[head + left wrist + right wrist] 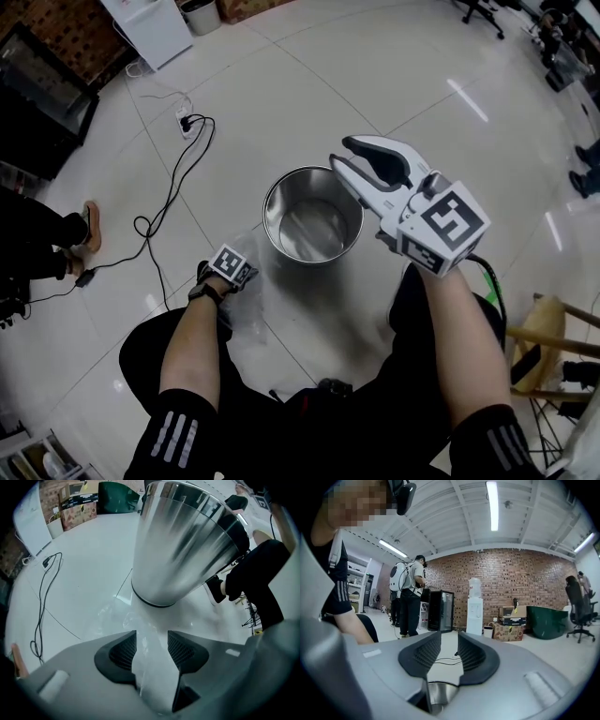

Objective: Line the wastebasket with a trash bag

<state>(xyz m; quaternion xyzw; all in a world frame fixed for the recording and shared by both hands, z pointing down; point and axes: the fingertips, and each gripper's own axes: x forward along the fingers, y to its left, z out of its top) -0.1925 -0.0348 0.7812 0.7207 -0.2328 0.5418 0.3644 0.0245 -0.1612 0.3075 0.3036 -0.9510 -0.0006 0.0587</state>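
Observation:
The shiny steel wastebasket (pixel 272 202) stands upright on the white tiled floor; its wall (pixel 183 541) fills the left gripper view and its rim (pixel 440 693) shows under the right jaws. A clear trash bag (pixel 246 319) lies crumpled on the floor at the basket's near left. My left gripper (pixel 230 269) points down over it. In its own view the left gripper (pixel 152 637) stands wide, with bag plastic (pixel 112 613) in and below the gap. My right gripper (pixel 340 153) is held level above the basket's right rim. In its own view the right gripper (pixel 449 637) is open and empty.
A black cable (pixel 173 187) runs from a power strip (pixel 185 122) across the floor at left. Someone's sandalled foot (pixel 89 225) is at the far left, a wooden stool (pixel 553 328) at right. A person with a backpack (pixel 410 597), a black fridge (pixel 440 610) and a water dispenser (pixel 475 606) stand by the brick wall.

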